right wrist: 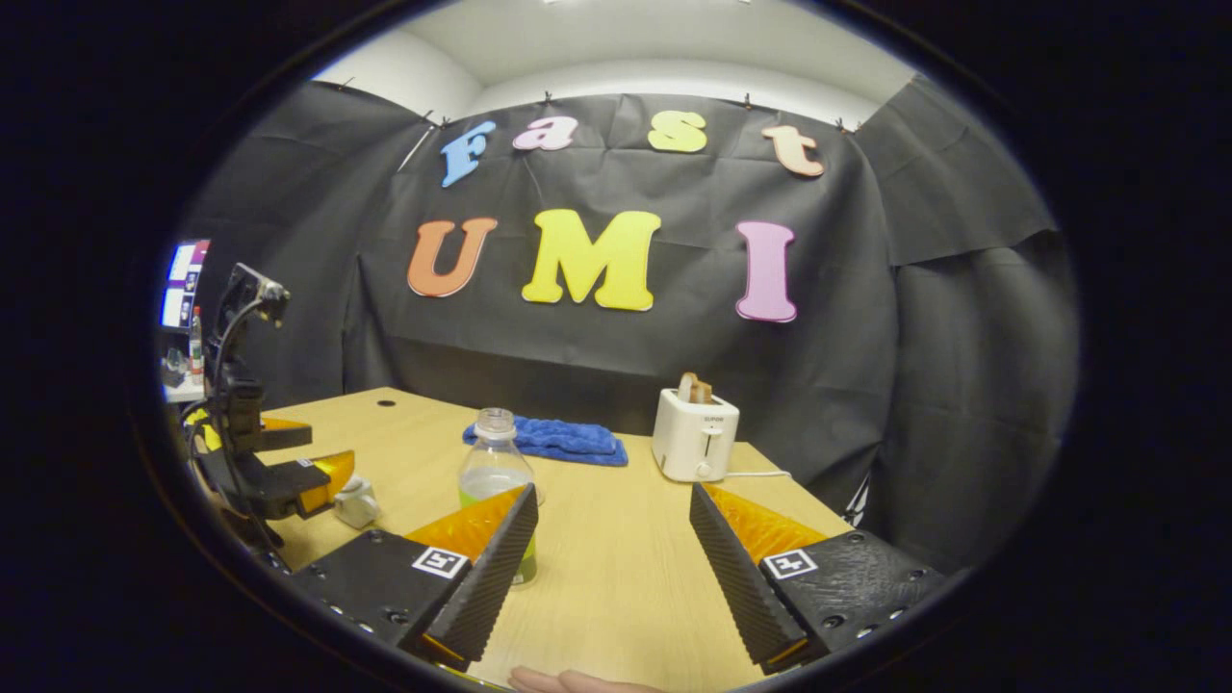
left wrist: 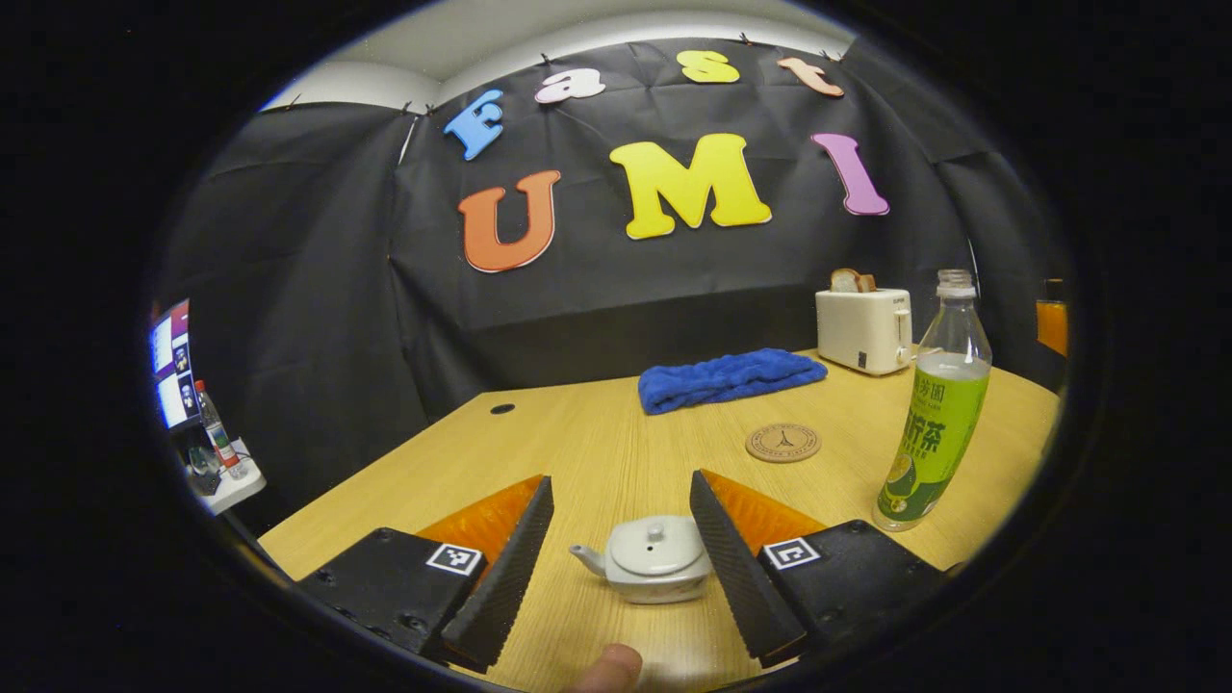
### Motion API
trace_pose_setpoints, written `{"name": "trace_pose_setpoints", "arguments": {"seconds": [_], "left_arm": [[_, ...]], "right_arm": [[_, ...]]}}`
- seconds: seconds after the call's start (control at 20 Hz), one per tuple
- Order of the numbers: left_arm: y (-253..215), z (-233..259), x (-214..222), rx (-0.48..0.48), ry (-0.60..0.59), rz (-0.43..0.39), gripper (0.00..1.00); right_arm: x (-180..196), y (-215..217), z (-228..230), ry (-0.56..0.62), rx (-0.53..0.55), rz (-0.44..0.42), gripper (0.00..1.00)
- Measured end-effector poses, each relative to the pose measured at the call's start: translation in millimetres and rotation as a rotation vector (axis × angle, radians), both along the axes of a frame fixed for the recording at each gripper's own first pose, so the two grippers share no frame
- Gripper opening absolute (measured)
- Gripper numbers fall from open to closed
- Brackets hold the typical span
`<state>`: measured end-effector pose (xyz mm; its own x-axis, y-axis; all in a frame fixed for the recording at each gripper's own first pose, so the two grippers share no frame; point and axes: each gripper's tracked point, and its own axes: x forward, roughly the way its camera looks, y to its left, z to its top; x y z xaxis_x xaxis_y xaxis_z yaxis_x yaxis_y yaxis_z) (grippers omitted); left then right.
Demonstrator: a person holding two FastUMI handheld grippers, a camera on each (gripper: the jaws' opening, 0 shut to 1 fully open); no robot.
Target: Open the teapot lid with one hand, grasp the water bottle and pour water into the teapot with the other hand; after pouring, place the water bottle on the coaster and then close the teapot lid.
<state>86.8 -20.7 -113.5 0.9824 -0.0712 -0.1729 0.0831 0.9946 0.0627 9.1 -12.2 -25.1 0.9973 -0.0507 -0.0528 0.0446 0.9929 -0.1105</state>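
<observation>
1. The left gripper (left wrist: 622,558) has its fingers spread wide, one on each side of the teapot (left wrist: 654,561), touching nothing that can be made out.
2. The teapot sits on the wooden table (left wrist: 597,452) with its lid (left wrist: 657,543) on, its spout pointing toward the left finger's side.
3. The right gripper (right wrist: 613,553) is likewise spread wide and holds nothing.
4. The water bottle (left wrist: 936,414) stands upright, long axis vertical, uncapped, to the right of the teapot.
5. The coaster (left wrist: 782,443) lies flat beyond the teapot, near the bottle, before a blue towel (left wrist: 727,377) and a toaster (left wrist: 863,328).
</observation>
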Motion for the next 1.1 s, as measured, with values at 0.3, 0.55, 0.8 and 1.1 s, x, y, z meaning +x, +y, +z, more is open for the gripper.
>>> {"name": "trace_pose_setpoints", "arguments": {"seconds": [0.3, 0.55, 0.8, 1.1], "left_arm": [[-17.5, -22.4, 9.0, -0.078, 0.081, -0.079, 0.75], [-16.4, -20.5, 12.4, -0.070, 0.030, -0.081, 0.65], [-23.1, -12.7, 10.5, -0.047, -0.003, -0.100, 0.52], [-16.2, -14.3, 13.7, -0.065, 0.005, -0.080, 0.27]], "right_arm": [[3.0, 0.2, -4.9, 0.007, 0.006, 0.002, 0.95], [8.1, 2.7, -14.3, 0.031, 0.019, 0.012, 0.95], [9.3, 7.6, -18.6, 0.037, 0.005, 0.019, 0.95], [10.4, 7.5, -22.6, 0.050, 0.004, 0.018, 0.96]]}}
